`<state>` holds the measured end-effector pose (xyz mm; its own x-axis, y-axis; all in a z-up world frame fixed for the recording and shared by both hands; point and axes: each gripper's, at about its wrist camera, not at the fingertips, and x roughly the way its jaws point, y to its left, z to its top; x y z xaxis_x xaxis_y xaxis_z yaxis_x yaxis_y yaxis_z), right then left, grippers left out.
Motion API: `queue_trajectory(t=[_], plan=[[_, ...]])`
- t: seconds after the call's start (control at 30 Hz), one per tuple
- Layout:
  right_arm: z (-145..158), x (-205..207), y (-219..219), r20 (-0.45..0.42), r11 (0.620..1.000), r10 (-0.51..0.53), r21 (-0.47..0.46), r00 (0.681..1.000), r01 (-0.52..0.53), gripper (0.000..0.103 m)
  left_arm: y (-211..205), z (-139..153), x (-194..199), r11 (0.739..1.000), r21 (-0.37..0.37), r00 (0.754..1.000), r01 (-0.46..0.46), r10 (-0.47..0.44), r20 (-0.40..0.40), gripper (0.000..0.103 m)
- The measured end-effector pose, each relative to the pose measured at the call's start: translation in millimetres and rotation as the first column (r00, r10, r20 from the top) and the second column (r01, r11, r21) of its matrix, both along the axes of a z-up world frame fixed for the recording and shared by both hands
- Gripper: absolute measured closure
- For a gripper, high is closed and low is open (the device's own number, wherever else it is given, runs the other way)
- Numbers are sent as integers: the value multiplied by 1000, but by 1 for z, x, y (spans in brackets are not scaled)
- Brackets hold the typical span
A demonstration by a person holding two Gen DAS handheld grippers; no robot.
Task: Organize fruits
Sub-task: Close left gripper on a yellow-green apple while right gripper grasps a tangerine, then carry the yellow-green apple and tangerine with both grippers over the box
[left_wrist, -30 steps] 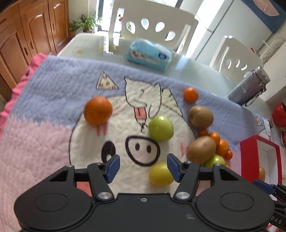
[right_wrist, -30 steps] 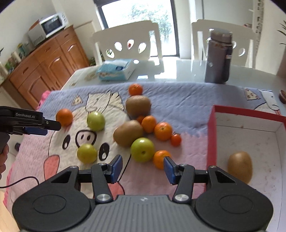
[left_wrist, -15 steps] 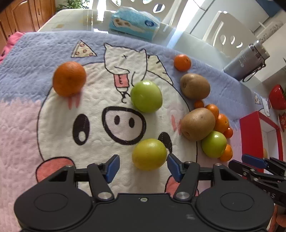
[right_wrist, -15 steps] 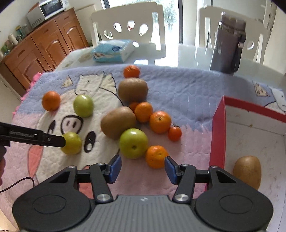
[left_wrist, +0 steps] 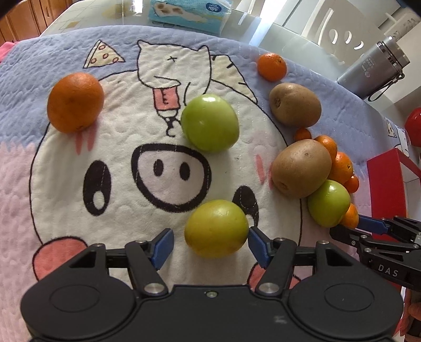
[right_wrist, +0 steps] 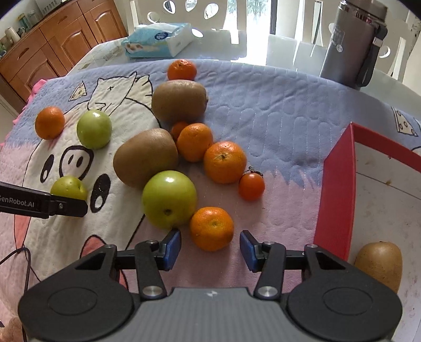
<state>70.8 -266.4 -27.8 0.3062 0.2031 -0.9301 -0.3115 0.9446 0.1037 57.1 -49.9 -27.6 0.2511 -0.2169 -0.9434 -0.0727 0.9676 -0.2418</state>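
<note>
Fruit lies on a pig-print blanket covering the surface: left claw spread around a green apple, right claw spread behind a mandarin. Beyond: tissue pack, white chairs.

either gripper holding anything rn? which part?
Nothing held. Left gripper is open around the yellow-green apple, right pad about touching, left pad clear. Right gripper is open in front of an orange.
</note>
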Motion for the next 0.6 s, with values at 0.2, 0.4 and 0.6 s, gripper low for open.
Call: queue_trajectory(t=[0.2,0.4,0.6], plan=[[-5,5,-4,8,1000,-5,7,1000,5,61,-4,-2,5,1000,21,1000,11,-11,6,28],[-5,6,-7,18,999,-20,27,1000,20,65,-8,-1,2,998,48,999,36,-37,25,31],[-3,4,-11,21,997,-56,50,998,55,65,-8,3,-1,997,60,997,42,-46,62,46]])
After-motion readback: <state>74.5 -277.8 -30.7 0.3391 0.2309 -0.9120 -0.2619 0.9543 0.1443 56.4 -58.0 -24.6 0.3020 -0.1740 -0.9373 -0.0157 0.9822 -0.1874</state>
